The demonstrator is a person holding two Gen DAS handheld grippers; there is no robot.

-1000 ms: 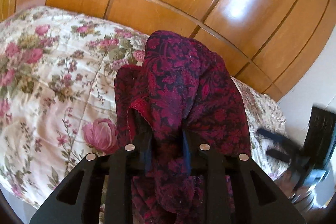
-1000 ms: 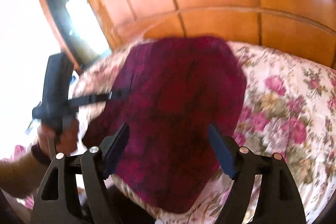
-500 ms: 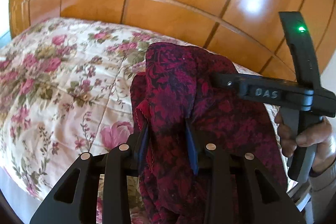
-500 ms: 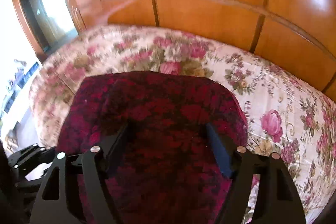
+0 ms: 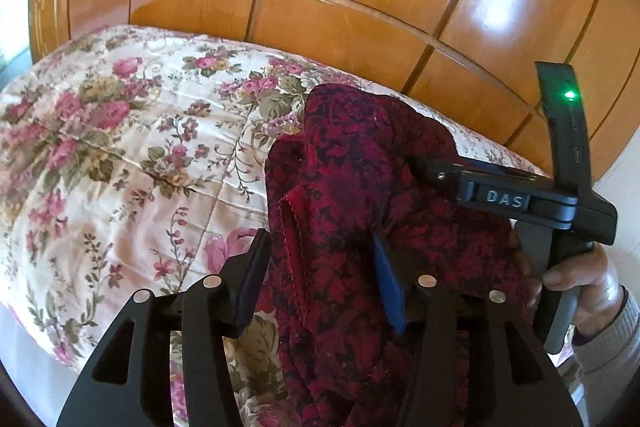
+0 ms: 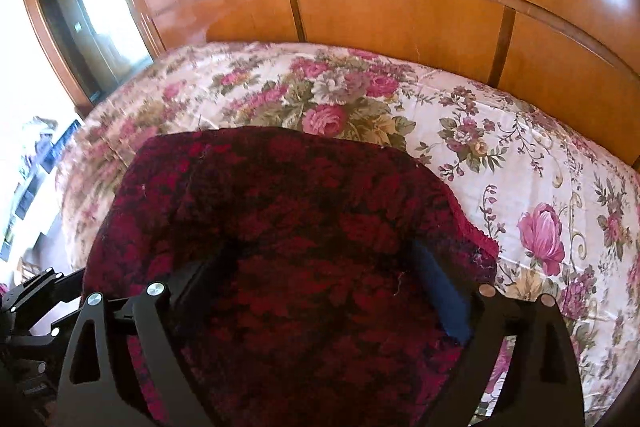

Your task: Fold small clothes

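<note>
A dark red floral garment (image 5: 360, 195) is draped over both grippers above the flowered bedspread (image 5: 120, 155). My left gripper (image 5: 320, 267) is open, its fingers spread wide with the cloth hanging between them and over the right finger. My right gripper (image 6: 320, 267) is open and wide, and the garment (image 6: 288, 227) lies over both its fingers, hiding the tips. The right gripper's body also shows in the left wrist view (image 5: 520, 199), pushed into the cloth from the right.
A glossy wooden panelled wall (image 5: 360, 7) runs behind the bed. A wood-framed mirror or window (image 6: 92, 19) stands at the left in the right wrist view. The bed edge (image 5: 32, 327) drops off at the lower left.
My left gripper has opened from shut on the garment to wide apart. My right gripper moved in from the right and now sits under the cloth.
</note>
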